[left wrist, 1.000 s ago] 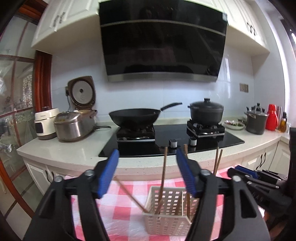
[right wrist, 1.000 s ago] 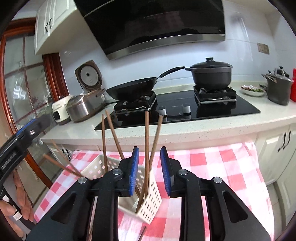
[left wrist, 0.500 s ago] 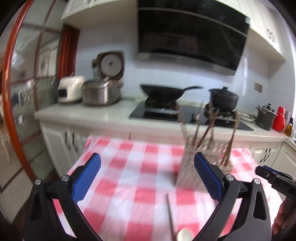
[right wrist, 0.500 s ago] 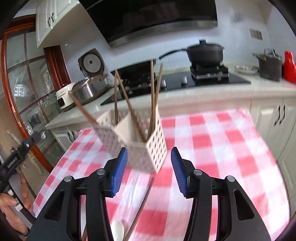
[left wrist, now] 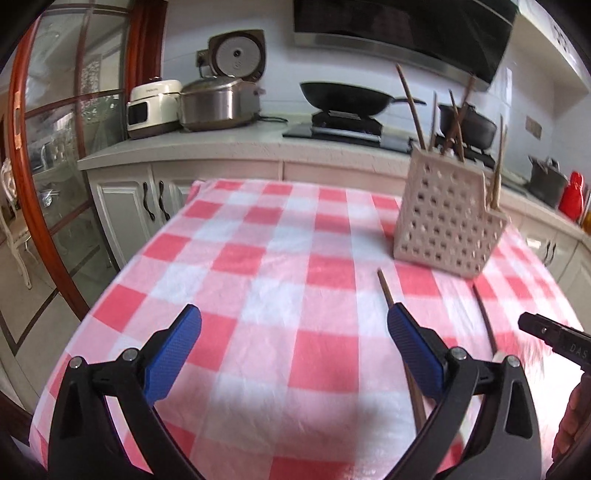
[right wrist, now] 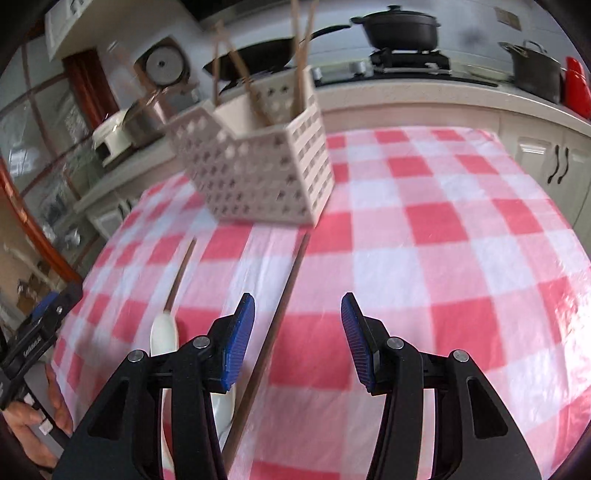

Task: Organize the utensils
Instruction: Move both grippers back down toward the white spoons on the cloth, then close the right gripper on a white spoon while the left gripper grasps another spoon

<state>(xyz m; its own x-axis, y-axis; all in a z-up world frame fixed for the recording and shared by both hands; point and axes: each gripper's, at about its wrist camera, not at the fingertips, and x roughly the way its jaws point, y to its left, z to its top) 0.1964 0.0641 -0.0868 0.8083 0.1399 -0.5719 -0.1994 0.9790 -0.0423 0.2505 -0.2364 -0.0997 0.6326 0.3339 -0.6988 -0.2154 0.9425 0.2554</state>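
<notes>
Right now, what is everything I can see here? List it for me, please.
basket: one, white, on the table, holding brown chopsticks
loose chopsticks: two, brown, on the cloth near the grippers
spoon: one, white, left of right gripper
cloth: one, red-white check, covering the table
wok: one, black, on the stove
pot: one, black, on the stove
rice cookers: two, steel and cream, on the counter
left gripper: black, blue pads, open
right gripper: same, open

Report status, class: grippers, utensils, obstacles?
Left gripper open, empty. Right gripper open, empty. Chopsticks in basket; spoon, one chopstick on cloth. Nothing blocking.
</notes>
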